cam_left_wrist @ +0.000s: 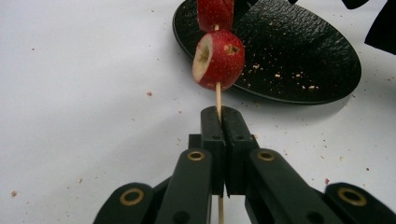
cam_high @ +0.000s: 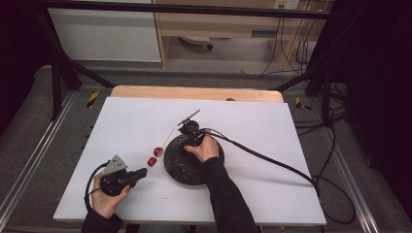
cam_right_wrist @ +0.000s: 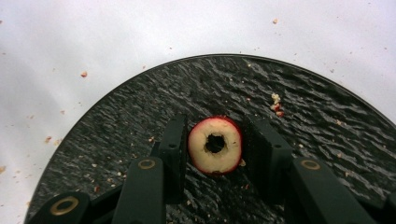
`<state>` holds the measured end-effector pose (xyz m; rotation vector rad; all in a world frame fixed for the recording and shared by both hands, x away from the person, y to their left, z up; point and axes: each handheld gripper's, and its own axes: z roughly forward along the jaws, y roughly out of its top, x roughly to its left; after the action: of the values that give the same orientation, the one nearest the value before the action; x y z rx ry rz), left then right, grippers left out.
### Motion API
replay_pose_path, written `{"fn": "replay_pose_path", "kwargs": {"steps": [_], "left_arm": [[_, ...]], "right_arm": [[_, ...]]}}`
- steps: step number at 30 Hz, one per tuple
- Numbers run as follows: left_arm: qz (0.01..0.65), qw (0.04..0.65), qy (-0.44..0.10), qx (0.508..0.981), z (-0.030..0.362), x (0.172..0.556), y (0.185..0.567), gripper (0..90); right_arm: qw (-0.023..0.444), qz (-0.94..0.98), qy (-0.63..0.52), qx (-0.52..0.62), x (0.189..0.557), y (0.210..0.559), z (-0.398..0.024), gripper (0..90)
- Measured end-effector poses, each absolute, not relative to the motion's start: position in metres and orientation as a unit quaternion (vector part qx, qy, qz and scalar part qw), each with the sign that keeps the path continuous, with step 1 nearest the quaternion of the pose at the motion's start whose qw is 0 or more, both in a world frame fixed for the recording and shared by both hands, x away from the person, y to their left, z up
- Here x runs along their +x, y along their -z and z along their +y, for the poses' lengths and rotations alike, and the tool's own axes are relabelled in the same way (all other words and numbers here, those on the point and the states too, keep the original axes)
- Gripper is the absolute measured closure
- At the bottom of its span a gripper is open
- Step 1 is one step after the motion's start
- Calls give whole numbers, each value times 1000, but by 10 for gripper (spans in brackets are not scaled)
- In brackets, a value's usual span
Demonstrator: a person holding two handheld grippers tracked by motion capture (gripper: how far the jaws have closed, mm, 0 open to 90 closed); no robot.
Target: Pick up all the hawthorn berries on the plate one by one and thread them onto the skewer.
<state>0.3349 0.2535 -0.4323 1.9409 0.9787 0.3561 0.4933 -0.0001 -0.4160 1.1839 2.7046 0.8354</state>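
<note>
- Two tools are at work on the white table (cam_high: 145,121), one in each of the person's hands.
- The left tool (cam_left_wrist: 219,122) has its jaws pressed fully together on a thin wooden skewer (cam_left_wrist: 218,95), gripping it near the lower end.
- Two red fruit pieces sit threaded on that skewer: the nearer one (cam_left_wrist: 218,59) shows a pale cut face and a hole, and the second (cam_left_wrist: 215,13) is just above it in the left gripper view.
- In the high view the skewer slants up and away from the left tool, past the left edge of the black plate (cam_high: 177,167).
- The right tool (cam_right_wrist: 215,148) reaches down over the plate, its jaws drawn in around a cored red fruit ring (cam_right_wrist: 215,145) lying on the textured plate; narrow gaps remain beside the ring, so firm contact cannot be told.
- Crumbs dot the plate and table.
</note>
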Motion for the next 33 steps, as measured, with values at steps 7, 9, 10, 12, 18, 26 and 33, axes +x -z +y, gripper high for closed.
{"fn": "replay_pose_path", "kwargs": {"steps": [7,9,10,12,18,26,33], "left_arm": [[396,452,-145,786,253,334,432,884],[396,452,-146,786,252,334,432,884],[395,452,-146,786,252,334,432,884],[395,453,-146,785,252,334,432,884],[394,454,-146,786,250,333,431,884],[392,454,-146,787,247,332,431,884],[389,456,-146,787,243,331,431,883]], "right_arm": [[35,879,-271,391,487,405,-5,624],[34,878,-273,392,486,401,-7,623],[34,877,-274,393,484,399,-8,624],[35,876,-276,395,482,394,-11,624],[31,868,-295,398,474,384,-21,624],[33,853,-327,405,460,380,-45,624],[35,829,-374,415,447,383,-67,624]]}}
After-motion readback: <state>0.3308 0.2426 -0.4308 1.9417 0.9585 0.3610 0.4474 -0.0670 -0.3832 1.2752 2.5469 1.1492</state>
